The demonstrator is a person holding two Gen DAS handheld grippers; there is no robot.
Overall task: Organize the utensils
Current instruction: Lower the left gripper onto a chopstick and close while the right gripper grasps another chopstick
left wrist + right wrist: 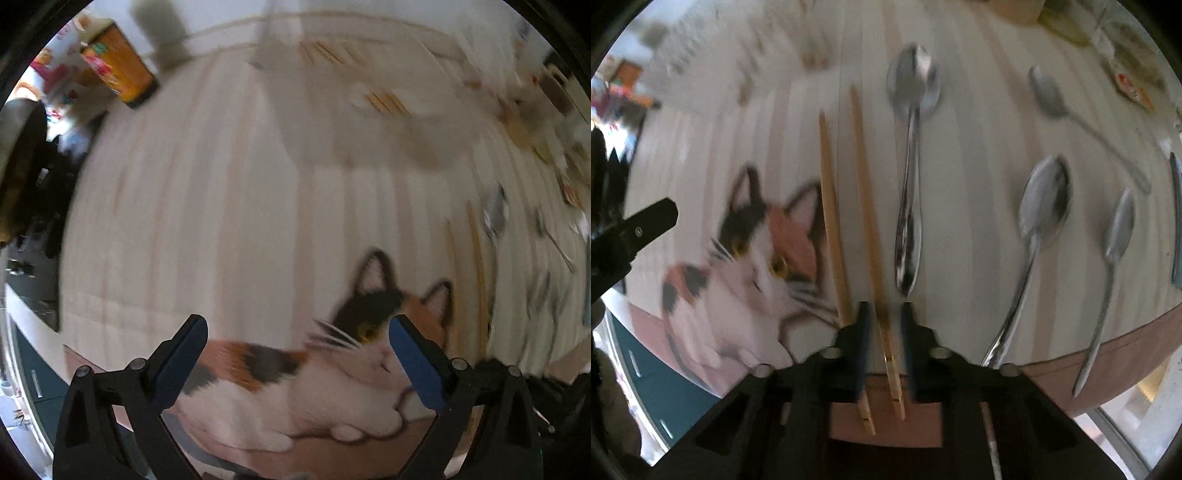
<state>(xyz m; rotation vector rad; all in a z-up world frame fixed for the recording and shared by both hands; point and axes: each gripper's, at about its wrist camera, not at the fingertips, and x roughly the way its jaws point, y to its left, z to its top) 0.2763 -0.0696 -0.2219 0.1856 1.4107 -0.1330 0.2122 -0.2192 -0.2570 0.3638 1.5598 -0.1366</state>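
My right gripper (882,321) straddled one chopstick (866,192), jaws narrow, seemingly pinching it lengthwise; left gripper (295,350) hung wide, empty.

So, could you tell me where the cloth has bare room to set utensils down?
The widest free patch is the striped cloth above the cat print, running up to the orange box. It is crowded to the right of the cat: two chopsticks and four spoons lie side by side, leaving only narrow strips.

Striped cream tablecloth (229,206) with a calico cat print (753,254), orange carton (118,70) beyond.
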